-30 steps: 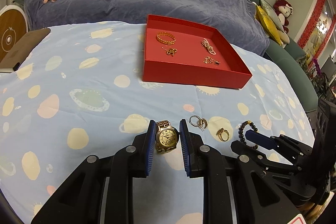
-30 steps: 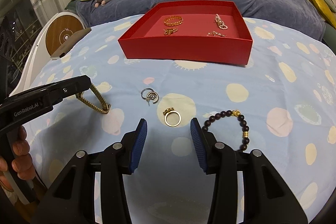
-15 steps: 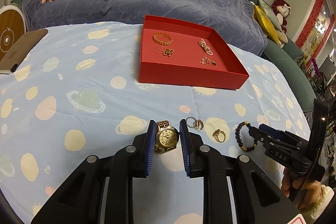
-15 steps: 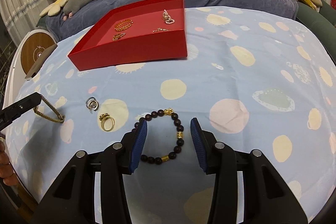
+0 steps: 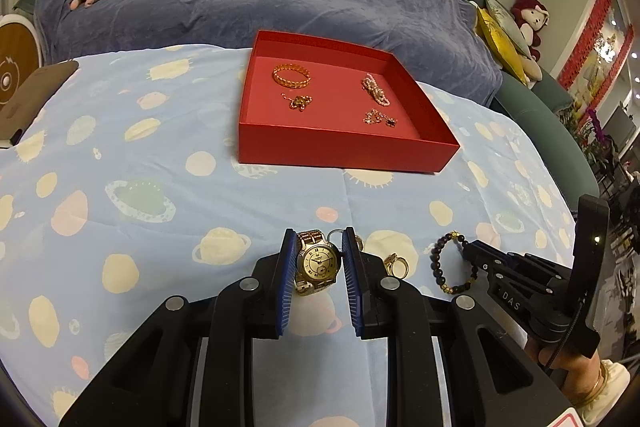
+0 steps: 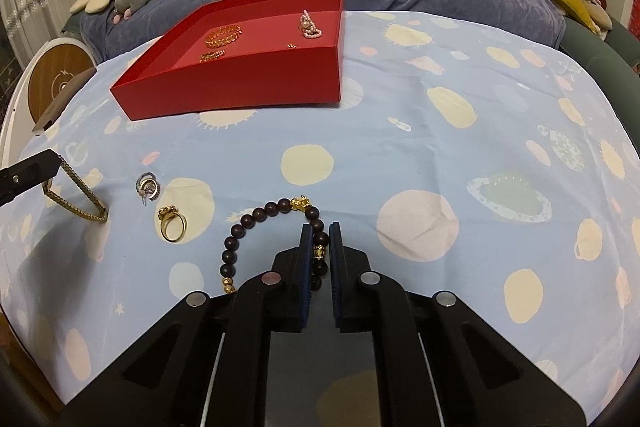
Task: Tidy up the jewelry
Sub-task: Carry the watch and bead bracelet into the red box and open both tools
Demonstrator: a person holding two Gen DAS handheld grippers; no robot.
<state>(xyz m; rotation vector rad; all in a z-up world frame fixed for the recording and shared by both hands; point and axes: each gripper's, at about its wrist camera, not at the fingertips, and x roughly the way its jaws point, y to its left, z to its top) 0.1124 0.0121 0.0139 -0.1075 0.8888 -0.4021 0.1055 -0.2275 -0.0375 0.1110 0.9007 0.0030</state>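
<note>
Watch [image 5: 318, 263] clamped in L gripper [image 5: 319, 259], bead bracelet [image 6: 272, 239] pinched in R gripper [image 6: 321, 247]; red tray [image 5: 344, 151] lies straight ahead, nearer L.

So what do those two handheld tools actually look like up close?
Both are matte black plastic. Each left gripper and right gripper has two fingers lined with ribbed blue pads and round silver bolts at the joints. White "DAS" lettering marks the right one's side; a black cable trails below.
</note>
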